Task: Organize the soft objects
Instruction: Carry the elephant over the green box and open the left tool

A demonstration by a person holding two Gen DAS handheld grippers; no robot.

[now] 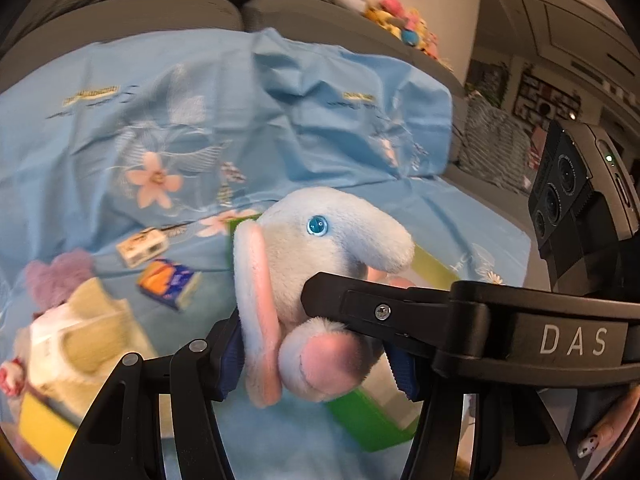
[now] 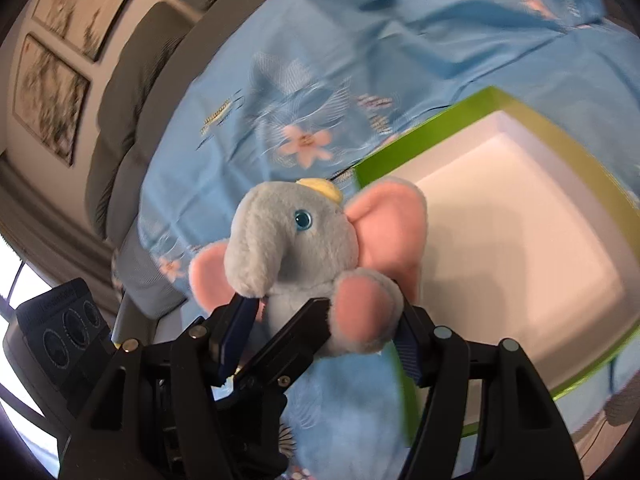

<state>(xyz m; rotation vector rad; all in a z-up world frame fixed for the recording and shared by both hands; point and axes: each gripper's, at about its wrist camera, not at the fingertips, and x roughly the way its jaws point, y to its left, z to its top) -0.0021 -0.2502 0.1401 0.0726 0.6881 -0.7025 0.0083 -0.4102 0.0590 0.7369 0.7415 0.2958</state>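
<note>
- Above the blue floral sheet [image 1: 120,152], a plush elephant [image 1: 316,272] is held up between both grippers, over the near edge of a green box [image 2: 472,120].
- The left gripper [image 1: 320,360] is closed on the elephant's lower body, its blue-padded fingers [image 1: 232,360] pressed into the plush by the pink ear and foot.
- The right gripper [image 2: 320,336] also clamps the elephant, one pad under the trunk, the other behind the pink foot.
- In the left wrist view, one finger of the right gripper crosses in from the right and touches the toy.
- The green box lies open, white inside, to the right of the elephant.
- At far left on the sheet lie a small orange-and-blue packet [image 1: 168,284], a white carton [image 1: 142,246] and what seems to be a blurred pile of soft toys [image 1: 68,320].
</note>
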